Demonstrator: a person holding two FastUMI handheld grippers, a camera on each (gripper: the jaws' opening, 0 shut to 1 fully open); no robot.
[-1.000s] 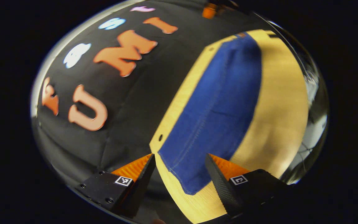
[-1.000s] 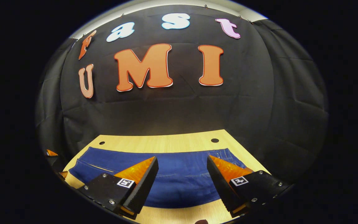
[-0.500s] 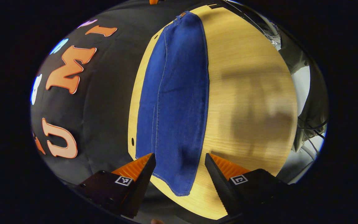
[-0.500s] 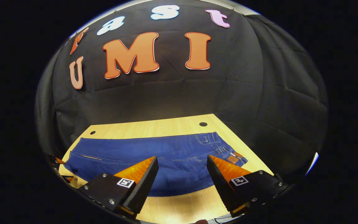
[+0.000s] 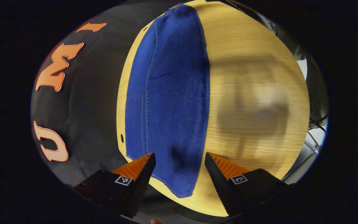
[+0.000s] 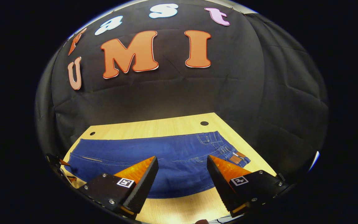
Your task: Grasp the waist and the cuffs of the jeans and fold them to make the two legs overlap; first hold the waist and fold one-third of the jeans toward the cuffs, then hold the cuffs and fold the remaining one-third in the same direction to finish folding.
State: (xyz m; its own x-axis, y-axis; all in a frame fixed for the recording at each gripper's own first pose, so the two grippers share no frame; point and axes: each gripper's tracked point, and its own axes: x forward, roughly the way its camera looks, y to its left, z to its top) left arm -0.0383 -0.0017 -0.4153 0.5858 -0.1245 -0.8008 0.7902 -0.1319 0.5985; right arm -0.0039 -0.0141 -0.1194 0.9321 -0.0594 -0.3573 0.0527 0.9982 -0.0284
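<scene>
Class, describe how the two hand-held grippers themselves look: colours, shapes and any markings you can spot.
The left hand-held gripper and the right hand-held gripper look alike: two wedge-shaped fingers tapering to a point, orange on top, with black ribbed inner faces. Each finger sits on a black base plate with screws and a small square black-and-white marker.

jeans [image 5: 169, 93] flat on table [image 5: 253, 77], fingers [image 5: 141, 169] apart

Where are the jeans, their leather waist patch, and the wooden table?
jeans [image 6: 166, 152], right gripper view, middle of the denim.
leather waist patch [image 6: 235, 159], right gripper view, patch centre.
wooden table [image 5: 253, 62], left gripper view, bare top.
</scene>
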